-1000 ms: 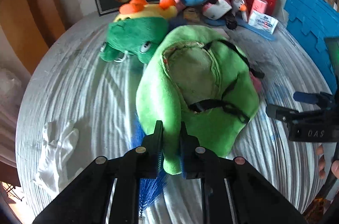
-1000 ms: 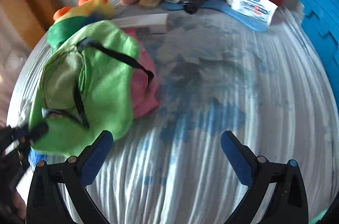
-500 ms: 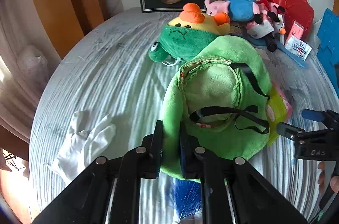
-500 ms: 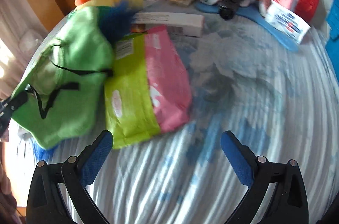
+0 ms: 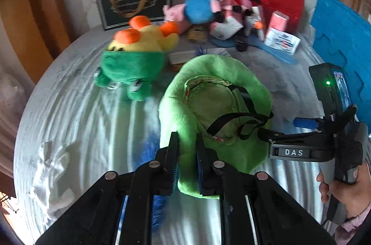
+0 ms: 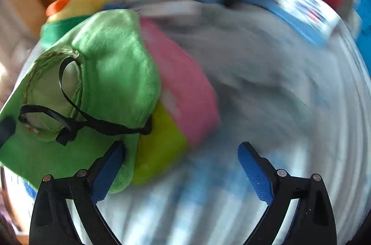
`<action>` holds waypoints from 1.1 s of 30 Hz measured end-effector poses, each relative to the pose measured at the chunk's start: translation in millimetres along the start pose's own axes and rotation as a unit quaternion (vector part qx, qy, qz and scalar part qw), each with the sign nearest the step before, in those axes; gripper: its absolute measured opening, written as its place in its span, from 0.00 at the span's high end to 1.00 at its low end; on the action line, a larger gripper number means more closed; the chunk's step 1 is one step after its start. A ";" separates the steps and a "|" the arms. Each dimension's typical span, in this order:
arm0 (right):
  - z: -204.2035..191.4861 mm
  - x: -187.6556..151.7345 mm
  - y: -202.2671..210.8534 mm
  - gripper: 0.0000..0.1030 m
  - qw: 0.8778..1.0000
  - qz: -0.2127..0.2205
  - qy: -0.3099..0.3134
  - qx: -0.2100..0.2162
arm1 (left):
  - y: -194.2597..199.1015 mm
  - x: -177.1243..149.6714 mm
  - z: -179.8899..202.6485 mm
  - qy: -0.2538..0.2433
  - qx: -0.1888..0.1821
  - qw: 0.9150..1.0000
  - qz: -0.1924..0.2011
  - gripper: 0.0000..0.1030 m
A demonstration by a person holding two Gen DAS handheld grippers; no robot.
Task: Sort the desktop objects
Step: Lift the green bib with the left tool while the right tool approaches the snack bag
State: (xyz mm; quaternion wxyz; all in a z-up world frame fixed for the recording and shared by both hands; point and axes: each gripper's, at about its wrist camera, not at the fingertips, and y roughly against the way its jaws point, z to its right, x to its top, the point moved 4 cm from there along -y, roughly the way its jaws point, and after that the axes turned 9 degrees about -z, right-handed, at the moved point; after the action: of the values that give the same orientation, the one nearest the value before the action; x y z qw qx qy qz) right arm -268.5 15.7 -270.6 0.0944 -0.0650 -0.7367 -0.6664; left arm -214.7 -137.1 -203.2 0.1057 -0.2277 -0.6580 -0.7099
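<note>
Green fuzzy hat (image 5: 215, 92) pinched at brim by left gripper (image 5: 187, 152), now swung back over pink-and-yellow pack (image 6: 185, 92); half a second ago pack lay clear beside hat. Right gripper (image 6: 183, 166) empty, jaws starting to close, near pack's yellow end. Guess: pack gets picked next, hat must move away.
</note>
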 end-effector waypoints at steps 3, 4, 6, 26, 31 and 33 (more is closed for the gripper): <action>61.1 -21.4 8.4 0.11 0.997 -0.011 -0.045 -0.054 | -11.6 -1.7 53.2 -0.032 -0.018 0.999 -0.011 0.87; 78.1 -27.5 9.5 0.11 0.996 -0.016 -0.055 -0.072 | -14.4 -1.7 68.0 -0.038 -0.020 0.999 -0.011 0.87; 111.7 -39.9 17.3 0.12 0.994 -0.021 -0.080 -0.072 | -17.0 -0.8 88.2 -0.043 -0.018 0.999 -0.013 0.87; 47.3 -7.2 58.2 0.00 0.994 0.022 0.096 0.041 | 30.9 -14.3 -76.0 0.196 0.225 0.954 0.032 0.89; 14.1 22.9 30.5 0.00 0.990 0.023 0.141 0.017 | -16.4 -21.6 -90.2 0.209 0.174 0.962 -0.010 0.89; 2.8 33.8 21.3 0.00 0.987 0.022 0.157 0.013 | -27.3 -23.2 -98.8 0.211 0.161 0.964 -0.018 0.90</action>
State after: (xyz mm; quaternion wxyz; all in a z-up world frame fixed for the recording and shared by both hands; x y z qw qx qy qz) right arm -296.9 19.7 -242.6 0.2238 0.0256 -0.7199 -0.6565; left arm -224.9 -234.5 -241.1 0.2647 -0.0408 -0.7307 -0.6280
